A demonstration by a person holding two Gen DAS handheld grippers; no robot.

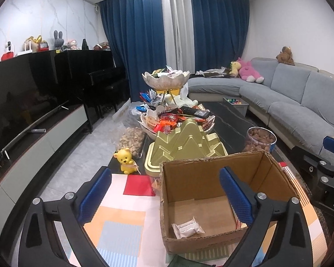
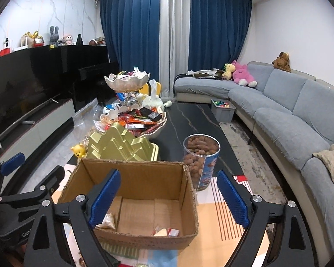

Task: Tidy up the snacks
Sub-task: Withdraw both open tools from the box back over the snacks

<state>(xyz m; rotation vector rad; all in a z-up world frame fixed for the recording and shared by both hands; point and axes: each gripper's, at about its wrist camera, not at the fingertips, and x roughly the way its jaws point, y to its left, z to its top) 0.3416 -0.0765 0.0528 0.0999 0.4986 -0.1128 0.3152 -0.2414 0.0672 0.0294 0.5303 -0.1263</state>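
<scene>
Both grippers hung above the near end of the bench (image 2: pixel 189 120), each with its blue-padded fingers spread wide and gripping nothing. The left gripper (image 1: pixel 164 197) hovered over the front left corner of the open cardboard box (image 1: pixel 202 178), its right finger (image 1: pixel 236 198) inside the box opening and its left finger outside, over the coloured mat (image 1: pixel 120 229). The right gripper (image 2: pixel 167 197) hovered over the box's right side, one finger (image 2: pixel 104 200) above the box interior and the other beyond its right wall.

The box sat on the mat with a few snacks in it: a white wrapped snack packet (image 1: pixel 187 229) lay near the front wall on the floor of the box, and the right wrist view showed another packet (image 2: pixel 165 232) at the front right and a tan one (image 2: pixel 108 220) partly hidden behind the finger.

Just behind the box stood a gold mountain-shaped tin (image 1: pixel 187 142), with a yellow bear figurine (image 1: pixel 125 160) to its left and a clear tub of nuts (image 2: pixel 200 158) to its right. Farther back, a tiered shell-shaped dish (image 2: pixel 131 115) was heaped with wrapped snacks.
</scene>
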